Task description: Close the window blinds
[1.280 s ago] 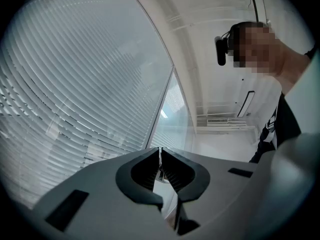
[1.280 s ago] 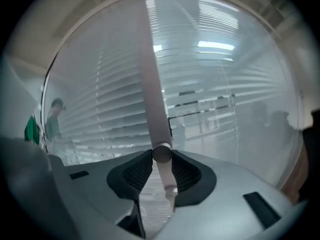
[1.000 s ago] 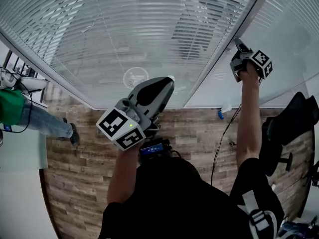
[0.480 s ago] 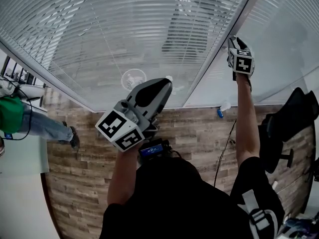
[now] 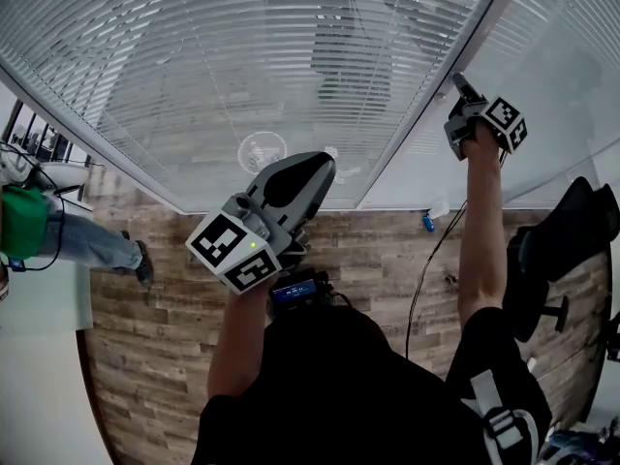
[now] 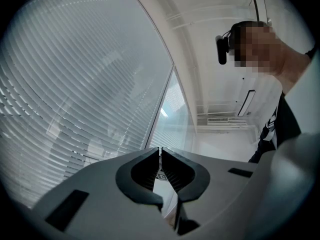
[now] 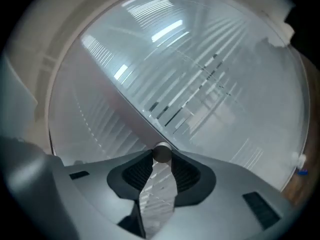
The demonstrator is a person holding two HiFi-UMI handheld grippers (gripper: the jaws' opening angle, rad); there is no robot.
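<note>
White slatted blinds point(image 5: 242, 56) hang behind glass across the top of the head view, split by a grey frame post point(image 5: 426, 105). My right gripper point(image 5: 463, 87) is raised at that post. In the right gripper view its jaws are closing on the blinds' round tilt wand point(image 7: 161, 153), which sits between the tips of the right gripper point(image 7: 161, 156) and runs down through the gap. Slats point(image 7: 200, 74) stretch beyond. My left gripper point(image 5: 320, 166) hangs lower at centre, away from the glass. Seen in its own view, the left gripper point(image 6: 160, 150) is shut with nothing in it.
A person in a green top point(image 5: 24, 221) stands at the left on the wooden floor point(image 5: 155, 347). A black chair point(image 5: 567, 245) is at the right. A thin cable point(image 5: 431, 269) trails across the floor near a small blue object point(image 5: 427, 223) by the window base.
The right gripper twisted at the post half a second ago, its marker cube turning, then came back to about where it stood before. The left gripper has stayed put.
</note>
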